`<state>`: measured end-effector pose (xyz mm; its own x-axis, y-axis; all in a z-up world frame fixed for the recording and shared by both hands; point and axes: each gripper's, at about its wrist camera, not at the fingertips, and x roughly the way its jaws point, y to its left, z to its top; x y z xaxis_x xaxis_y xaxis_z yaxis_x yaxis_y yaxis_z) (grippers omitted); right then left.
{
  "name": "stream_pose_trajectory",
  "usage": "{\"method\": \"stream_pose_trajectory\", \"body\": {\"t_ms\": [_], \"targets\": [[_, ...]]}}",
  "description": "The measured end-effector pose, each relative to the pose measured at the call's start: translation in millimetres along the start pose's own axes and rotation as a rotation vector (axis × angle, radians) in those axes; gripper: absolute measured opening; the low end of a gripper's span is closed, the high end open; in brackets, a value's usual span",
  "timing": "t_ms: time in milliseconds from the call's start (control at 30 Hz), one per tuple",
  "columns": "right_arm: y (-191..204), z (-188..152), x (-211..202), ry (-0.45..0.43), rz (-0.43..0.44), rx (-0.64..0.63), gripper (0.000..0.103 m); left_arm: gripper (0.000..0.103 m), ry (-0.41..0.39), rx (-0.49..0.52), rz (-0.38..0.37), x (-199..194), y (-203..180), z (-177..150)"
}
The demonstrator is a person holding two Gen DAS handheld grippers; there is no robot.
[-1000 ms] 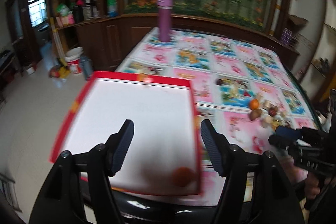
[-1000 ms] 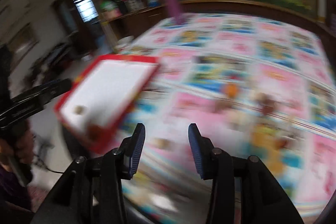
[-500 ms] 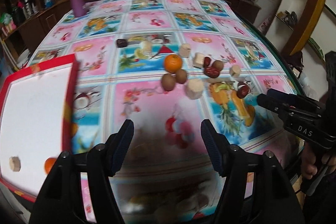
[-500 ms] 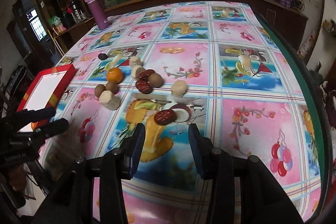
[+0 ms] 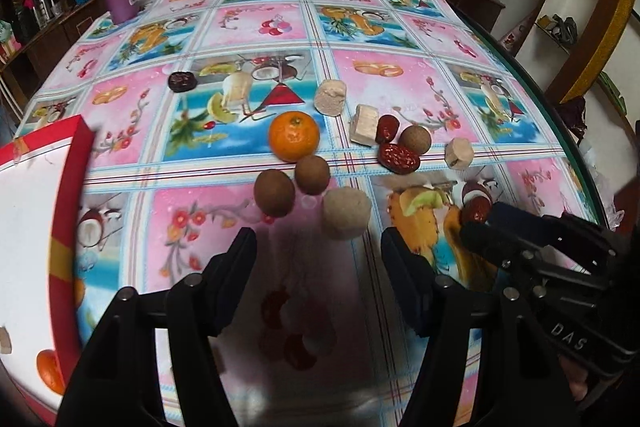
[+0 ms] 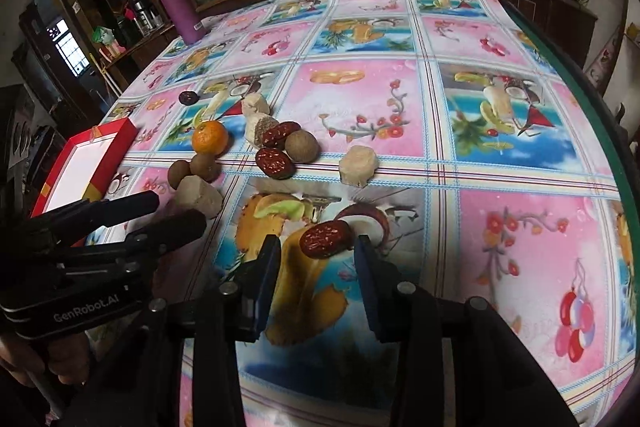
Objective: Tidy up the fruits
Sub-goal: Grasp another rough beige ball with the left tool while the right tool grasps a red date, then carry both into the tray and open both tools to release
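Right gripper (image 6: 316,259): closing around a red date (image 6: 325,239), not yet pressed.
Left gripper (image 5: 318,247): closing, nothing held; pale chunk (image 5: 346,213) at 12 o'clock.

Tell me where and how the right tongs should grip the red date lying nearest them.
Grip the red date across its short middle, coming down from above. It lies flat and alone on the tablecloth, long axis running between the closing pads of the right tongs, so turning the wrist to pinch its narrower sides would likely hold it steadier.

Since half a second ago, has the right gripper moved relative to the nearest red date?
Yes. The right gripper has advanced toward the red date, which now sits between its closing jaws, untouched.
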<state>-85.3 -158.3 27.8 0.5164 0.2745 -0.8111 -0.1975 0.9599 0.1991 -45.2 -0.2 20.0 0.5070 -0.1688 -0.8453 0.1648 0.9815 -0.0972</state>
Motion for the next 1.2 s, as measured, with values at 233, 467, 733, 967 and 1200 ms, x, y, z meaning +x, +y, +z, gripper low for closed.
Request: {"method": "stream_pose_trajectory", "body": {"t_ms": [233,467,733,967,1200], "targets": [[1,0,0,-0.008,-0.033,-0.008,0.026,0.05,-0.013,0.02,0.017,11,-5,5],[-3,-4,-4,-0.013,-0.016,0.019,0.026,0.029,-0.053,0.113,0.041,14,-31,0],[-25,-9,-27,-0.041,-0.035,0.077,0.026,0.028,-0.063,0.163,-0.008,-4,-45,-23],[-10,-10,-35,-0.058,-0.025,0.058,0.026,0.028,-0.119,0.11,-0.015,-48,-10,-43],[63,2,-26,-0.062,0.079,-0.081,0.026,0.028,-0.23,-0.047,0.102,-104,69,-54]]}}
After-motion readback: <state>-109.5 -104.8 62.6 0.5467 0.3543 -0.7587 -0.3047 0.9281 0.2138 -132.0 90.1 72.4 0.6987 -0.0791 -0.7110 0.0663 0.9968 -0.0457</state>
